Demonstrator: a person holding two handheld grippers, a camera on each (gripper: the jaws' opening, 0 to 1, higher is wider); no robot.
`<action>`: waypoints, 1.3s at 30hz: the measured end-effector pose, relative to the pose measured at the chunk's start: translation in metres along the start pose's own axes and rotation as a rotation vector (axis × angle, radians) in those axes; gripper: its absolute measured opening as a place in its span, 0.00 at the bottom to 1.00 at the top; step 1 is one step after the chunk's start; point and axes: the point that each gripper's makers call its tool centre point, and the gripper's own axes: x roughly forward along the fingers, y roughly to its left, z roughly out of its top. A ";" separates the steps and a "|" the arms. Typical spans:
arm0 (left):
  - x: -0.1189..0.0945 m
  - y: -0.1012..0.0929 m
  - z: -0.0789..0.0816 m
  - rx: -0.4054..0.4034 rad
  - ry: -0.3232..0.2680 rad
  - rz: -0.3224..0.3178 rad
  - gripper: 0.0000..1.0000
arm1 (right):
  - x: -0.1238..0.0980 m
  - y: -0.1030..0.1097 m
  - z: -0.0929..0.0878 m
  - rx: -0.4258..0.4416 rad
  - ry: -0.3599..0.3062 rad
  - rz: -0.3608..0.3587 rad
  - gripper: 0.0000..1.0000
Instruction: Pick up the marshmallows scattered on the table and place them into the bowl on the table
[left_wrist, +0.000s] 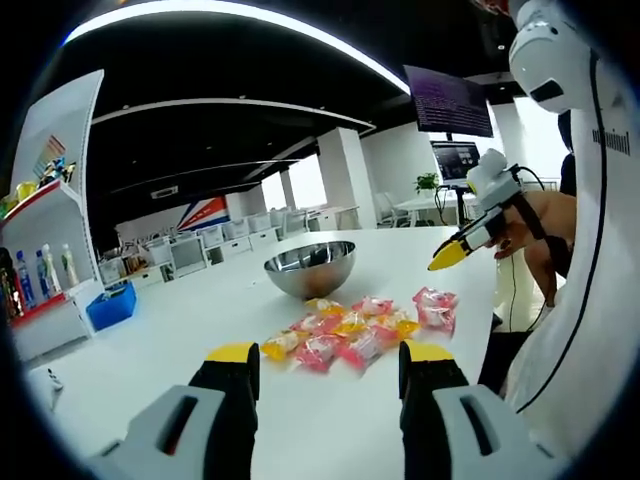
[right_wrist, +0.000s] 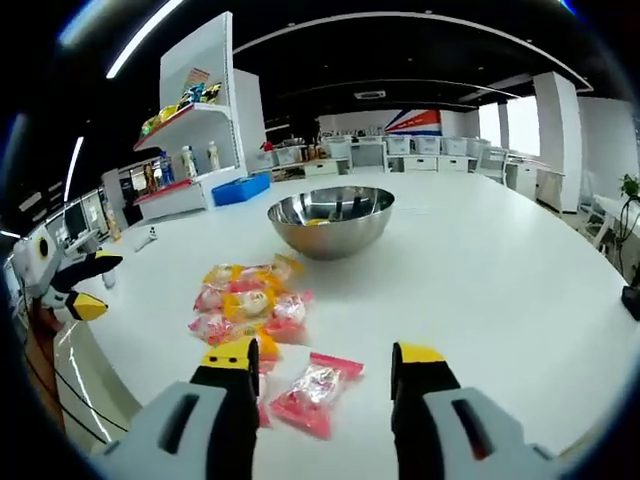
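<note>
1. Two tongs hang over a white desk (right_wrist: 480, 270) where wrapped marshmallows (right_wrist: 245, 300) lie in a loose pile just short of a steel bowl (right_wrist: 330, 220); the left gripper view shows the same pile (left_wrist: 350, 335) in front of the bowl (left_wrist: 310, 266).
2. Handling, as a judgement: each marshmallow should be light and soft, its plastic wrapper slick and crinkly. A squeeze across the padded middle looks safer than a pinch on a flat sealed end, which could slip out.
3. Looks: the packets are small pillow packs in pink, red and yellow, some overlapping, with pale sweets showing through clear film.
4. One pink packet (right_wrist: 312, 392) lies apart from the pile, nearest the right tongs (right_wrist: 325, 365) and between their yellow-tipped jaws as that view frames it. The jaws stand wide apart and hold nothing.
5. Left tongs (left_wrist: 330, 360) are likewise spread wide and empty, aimed at the pile from the opposite side of the desk.
6. Something yellow shows inside the bowl in the right gripper view; what it is cannot be told.
7. Shelves (right_wrist: 195, 140) with bottles stand beyond the desk.
</note>
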 end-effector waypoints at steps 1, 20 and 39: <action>0.000 -0.001 0.000 -0.001 -0.001 0.000 0.57 | 0.002 0.002 -0.004 -0.005 0.011 0.004 0.52; -0.003 -0.004 -0.005 -0.012 0.003 0.007 0.56 | 0.023 0.009 -0.041 0.000 0.125 0.049 0.40; -0.002 -0.005 -0.007 -0.018 0.007 0.010 0.56 | 0.030 0.005 -0.049 -0.058 0.147 0.053 0.21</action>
